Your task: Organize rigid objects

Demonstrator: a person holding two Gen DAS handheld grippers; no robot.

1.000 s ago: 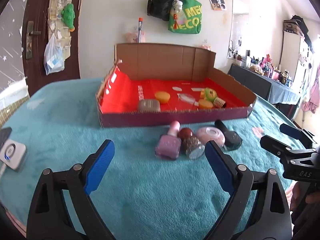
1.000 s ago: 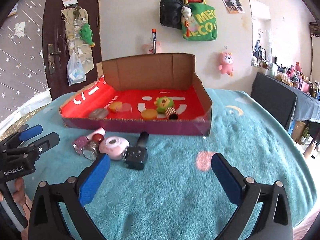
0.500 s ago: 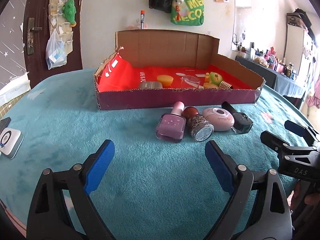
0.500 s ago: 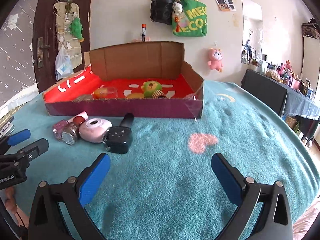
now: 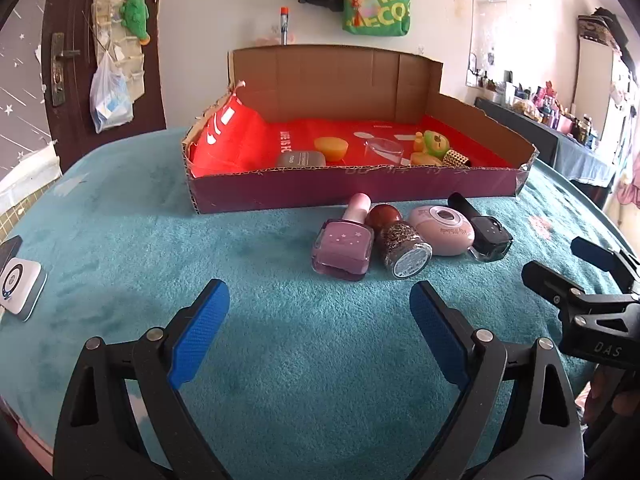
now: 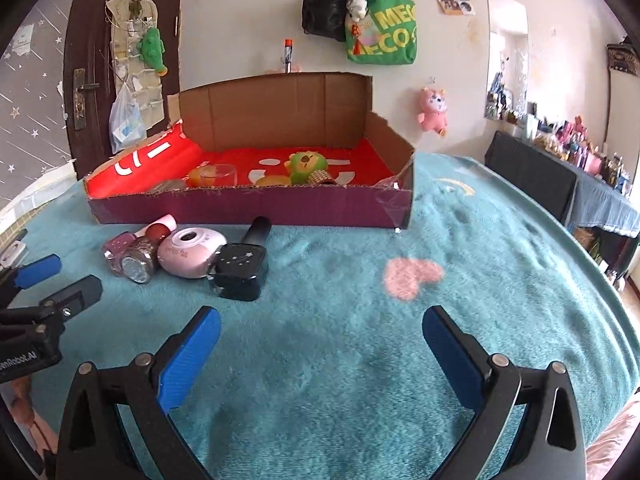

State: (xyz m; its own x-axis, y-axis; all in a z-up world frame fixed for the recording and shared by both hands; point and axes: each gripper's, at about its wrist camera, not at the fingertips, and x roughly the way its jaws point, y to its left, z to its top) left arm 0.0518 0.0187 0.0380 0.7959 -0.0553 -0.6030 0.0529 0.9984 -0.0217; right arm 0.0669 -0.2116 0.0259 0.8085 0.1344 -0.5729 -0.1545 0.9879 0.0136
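On the teal blanket, just before a shallow cardboard box (image 5: 360,194) (image 6: 248,208) with a red lining, lie a pink nail polish bottle (image 5: 344,250) (image 6: 118,246), a glitter bottle with a red cap (image 5: 402,242) (image 6: 140,256), a pink oval case (image 5: 442,230) (image 6: 192,254) and a black nail polish bottle (image 5: 486,234) (image 6: 240,266). My left gripper (image 5: 320,312) is open and empty, a little short of the pink bottle. My right gripper (image 6: 320,344) is open too, to the right of the black bottle.
Inside the box sit a grey tin (image 5: 302,159), an orange piece (image 5: 331,147), a clear cup (image 5: 384,150) (image 6: 218,176), a green toy (image 5: 436,142) (image 6: 306,164) and a studded ring (image 5: 458,158). A white device (image 5: 18,286) lies at the blanket's left edge. A dark table (image 6: 560,184) stands at right.
Both views shifted slightly: the box and the bottles now appear lower and nearer than a second ago. Both grippers stayed open and nothing on the blanket moved.
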